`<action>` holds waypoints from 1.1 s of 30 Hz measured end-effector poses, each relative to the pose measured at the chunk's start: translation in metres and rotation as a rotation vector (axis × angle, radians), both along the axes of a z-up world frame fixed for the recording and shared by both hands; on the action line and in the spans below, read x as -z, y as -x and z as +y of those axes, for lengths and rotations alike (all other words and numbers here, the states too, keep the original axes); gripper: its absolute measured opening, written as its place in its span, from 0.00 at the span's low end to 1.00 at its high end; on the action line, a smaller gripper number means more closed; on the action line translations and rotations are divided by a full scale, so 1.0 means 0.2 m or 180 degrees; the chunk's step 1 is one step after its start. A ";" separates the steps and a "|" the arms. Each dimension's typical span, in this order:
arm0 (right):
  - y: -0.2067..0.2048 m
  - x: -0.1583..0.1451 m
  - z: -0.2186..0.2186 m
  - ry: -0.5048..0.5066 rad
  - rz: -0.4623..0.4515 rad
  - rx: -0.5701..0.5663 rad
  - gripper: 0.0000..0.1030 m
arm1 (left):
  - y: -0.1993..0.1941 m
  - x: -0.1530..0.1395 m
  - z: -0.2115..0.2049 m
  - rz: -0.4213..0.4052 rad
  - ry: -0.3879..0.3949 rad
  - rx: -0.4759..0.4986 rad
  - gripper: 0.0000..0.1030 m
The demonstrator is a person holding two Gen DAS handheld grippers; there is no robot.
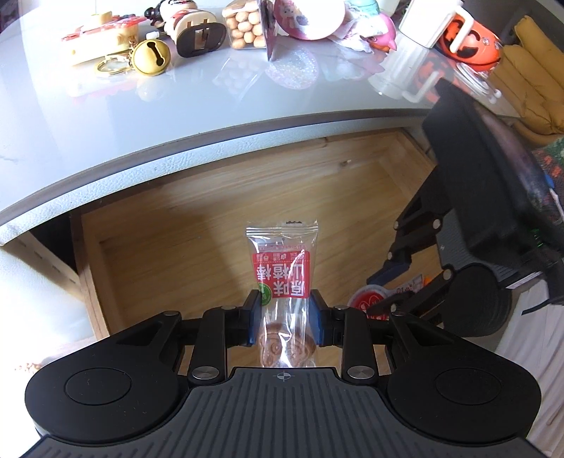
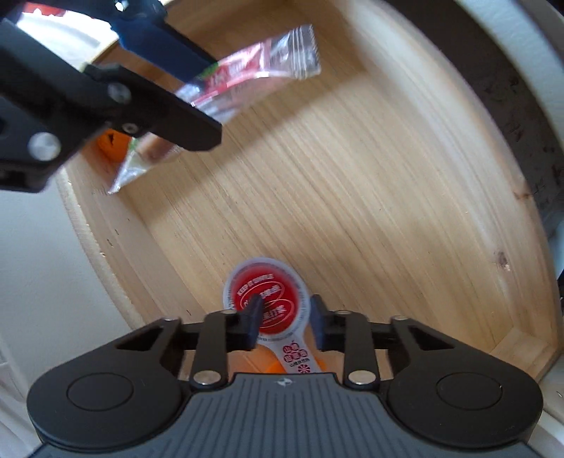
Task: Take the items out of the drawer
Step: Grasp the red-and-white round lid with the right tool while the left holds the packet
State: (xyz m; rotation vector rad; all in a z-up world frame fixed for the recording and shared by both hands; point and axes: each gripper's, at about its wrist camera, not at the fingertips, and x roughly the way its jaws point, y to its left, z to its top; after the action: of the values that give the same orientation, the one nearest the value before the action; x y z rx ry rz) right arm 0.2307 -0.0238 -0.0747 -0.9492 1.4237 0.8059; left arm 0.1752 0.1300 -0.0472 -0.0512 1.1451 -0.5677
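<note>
From the left wrist view, the left gripper (image 1: 285, 317) is clenched on a clear snack packet (image 1: 282, 278) with a red label, lifted above the floor of the open wooden drawer (image 1: 169, 211); I'd call that item as good as out, needing only to be set down on the grey tabletop (image 1: 141, 116), where a gold bell (image 1: 152, 58), a jar of round biscuits (image 1: 245, 24) and an orange pumpkin toy (image 1: 470, 38) already crowd the far side. From the right wrist view, the right gripper (image 2: 283, 324) points down into the drawer with its pads around a red-lidded jelly cup (image 2: 266, 303); whether they press it yet I cannot tell, as the picture is blurred. It still sits on the drawer floor. An orange item (image 2: 112, 144) shows partly behind the left gripper, so by my reckoning some things remain.
</note>
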 end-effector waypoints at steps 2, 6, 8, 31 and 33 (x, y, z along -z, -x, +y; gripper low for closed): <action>0.00 -0.03 -0.02 -0.0077 -0.0010 0.0039 0.15 | 0.00 0.00 0.00 0.0013 0.0009 -0.0007 0.30; 0.00 -0.10 -0.10 -0.0227 -0.0082 0.0151 0.04 | -0.01 0.01 0.00 0.0049 0.0017 -0.0057 0.30; -0.02 -0.15 -0.11 -0.0341 -0.0135 0.0151 0.01 | -0.01 0.02 -0.01 0.0063 0.0015 -0.0076 0.30; -0.07 0.02 0.07 -0.0233 0.0216 -0.0095 0.62 | -0.02 0.05 0.06 0.0207 -0.0032 -0.0246 0.31; -0.07 0.03 0.08 -0.0211 0.0247 -0.0101 0.63 | -0.02 0.05 0.05 0.0213 -0.0031 -0.0229 0.31</action>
State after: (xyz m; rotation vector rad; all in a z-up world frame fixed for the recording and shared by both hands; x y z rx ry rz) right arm 0.2441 -0.0086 -0.0806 -0.9002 1.4427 0.9166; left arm 0.1791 0.1408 -0.0568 -0.1033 1.2061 -0.4997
